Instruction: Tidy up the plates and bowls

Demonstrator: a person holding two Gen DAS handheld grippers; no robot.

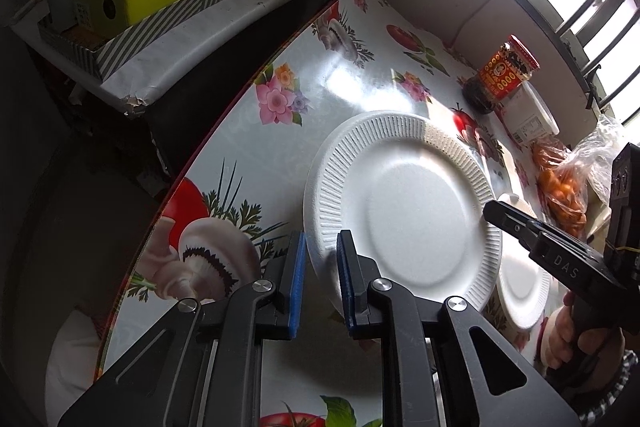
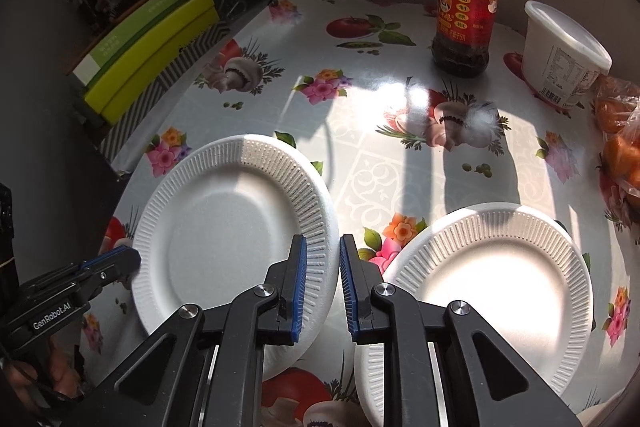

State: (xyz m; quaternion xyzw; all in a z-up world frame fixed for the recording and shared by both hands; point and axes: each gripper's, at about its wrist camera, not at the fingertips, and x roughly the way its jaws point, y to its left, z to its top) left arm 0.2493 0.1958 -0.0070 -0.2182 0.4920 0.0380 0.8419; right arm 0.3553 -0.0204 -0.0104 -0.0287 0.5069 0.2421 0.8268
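Two white foam plates lie on the flowered table. The left plate [image 2: 236, 227] also shows in the left wrist view [image 1: 404, 211]. The right plate [image 2: 492, 291] shows partly behind it in the left wrist view [image 1: 520, 291]. My left gripper [image 1: 322, 247] straddles the left plate's left rim, jaws a little apart, not clamped; it also shows in the right wrist view [image 2: 116, 263]. My right gripper [image 2: 323, 251] straddles the same plate's right rim, jaws a little apart; it shows in the left wrist view [image 1: 500, 213].
A chili sauce jar [image 2: 466, 11], a white lidded tub [image 2: 564, 55] and a bag of oranges [image 2: 620, 139] stand at the far right of the table [image 2: 360, 99]. Yellow-green boxes [image 2: 148, 47] sit on a shelf past the left table edge.
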